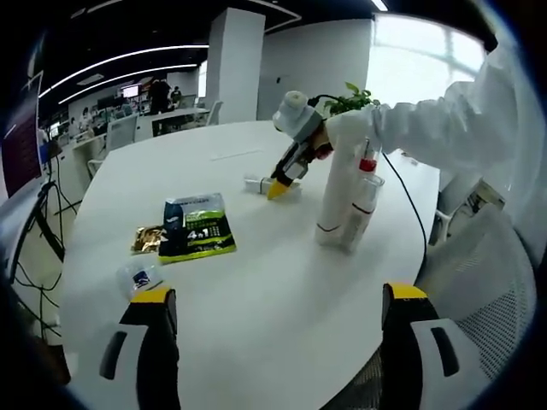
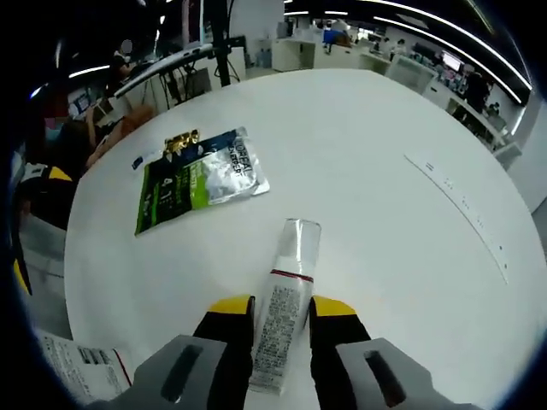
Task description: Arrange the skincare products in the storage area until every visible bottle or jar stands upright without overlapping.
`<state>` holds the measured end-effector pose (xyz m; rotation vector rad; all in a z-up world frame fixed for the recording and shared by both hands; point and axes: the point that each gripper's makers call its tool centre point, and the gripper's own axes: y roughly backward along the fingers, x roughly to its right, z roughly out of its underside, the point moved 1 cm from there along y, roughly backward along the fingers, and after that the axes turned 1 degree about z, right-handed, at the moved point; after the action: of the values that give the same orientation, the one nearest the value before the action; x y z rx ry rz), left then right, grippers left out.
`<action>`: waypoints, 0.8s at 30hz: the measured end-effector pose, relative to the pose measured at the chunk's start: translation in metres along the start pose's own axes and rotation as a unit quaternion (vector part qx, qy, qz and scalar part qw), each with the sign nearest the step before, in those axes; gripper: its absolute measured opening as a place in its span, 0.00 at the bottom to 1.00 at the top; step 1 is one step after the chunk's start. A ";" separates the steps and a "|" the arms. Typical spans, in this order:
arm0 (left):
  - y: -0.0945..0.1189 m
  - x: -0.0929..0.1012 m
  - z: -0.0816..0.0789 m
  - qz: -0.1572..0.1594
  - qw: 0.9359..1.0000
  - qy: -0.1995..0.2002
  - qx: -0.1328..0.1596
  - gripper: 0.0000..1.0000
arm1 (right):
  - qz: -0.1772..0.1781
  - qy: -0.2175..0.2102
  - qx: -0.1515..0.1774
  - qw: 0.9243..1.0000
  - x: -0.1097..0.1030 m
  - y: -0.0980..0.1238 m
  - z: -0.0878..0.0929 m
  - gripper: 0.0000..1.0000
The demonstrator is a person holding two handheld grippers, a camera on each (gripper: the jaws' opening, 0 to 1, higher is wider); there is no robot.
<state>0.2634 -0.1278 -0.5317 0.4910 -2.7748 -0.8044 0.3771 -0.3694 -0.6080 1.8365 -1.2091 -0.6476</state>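
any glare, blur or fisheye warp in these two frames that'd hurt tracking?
Left gripper view: the window at upper right is blown out, and the white table bows with fisheye curvature; tall bottles stay sharp. Right gripper view: even overhead light, soft sheen on the green sachet; the lying tube between the right hand-held gripper jaws is crisp, though its label print is too small to read.

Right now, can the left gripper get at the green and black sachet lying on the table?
Probably yes: the left gripper is open, and bare table lies between it and the green sachet.
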 end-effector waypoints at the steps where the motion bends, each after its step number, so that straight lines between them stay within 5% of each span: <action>1: 0.000 0.000 0.000 0.000 1.000 0.000 0.001 0.93 | 0.000 0.000 0.000 1.000 0.000 0.000 0.000 0.17; 14: 0.002 -0.001 -0.001 -0.001 1.000 -0.011 0.001 0.94 | -0.017 0.009 -0.032 0.999 -0.006 0.007 0.015 0.14; 24: 0.001 0.000 -0.002 -0.001 1.000 -0.020 -0.001 0.98 | -0.008 -0.015 -0.006 1.000 0.003 0.032 0.012 0.14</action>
<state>0.2631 -0.1277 -0.5294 0.4831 -2.8105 -0.8262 0.3528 -0.3826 -0.5872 1.8341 -1.2069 -0.6922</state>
